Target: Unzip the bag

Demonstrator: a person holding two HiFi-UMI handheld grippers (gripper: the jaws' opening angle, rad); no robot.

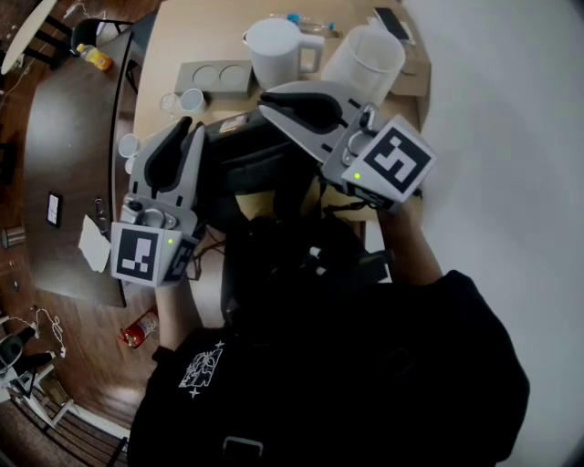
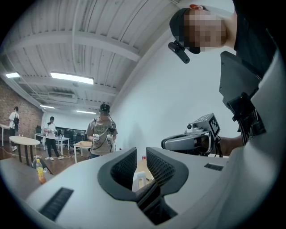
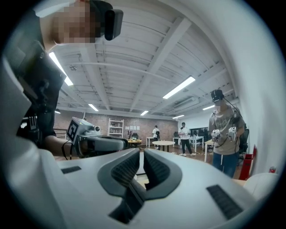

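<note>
Your left gripper (image 2: 141, 156) has its jaws a narrow gap apart, with nothing pinched between them. Through the gap you see a bit of tan table (image 2: 142, 168) and something white (image 2: 137, 179). Your right gripper (image 2: 172, 143) sits to the right, aimed leftward, with its marker cube (image 2: 210, 124) on top. Farther back, before the white wall, a person (image 2: 102, 134) holds two grippers. At far left are a round table (image 2: 22, 142), a yellow bottle (image 2: 40, 171) and two more people.

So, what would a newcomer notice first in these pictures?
The left gripper and the right gripper hang level by a dark bag on the table, both with jaws slightly apart and empty. Behind the bag stand a white jug and a frosted jug.
</note>
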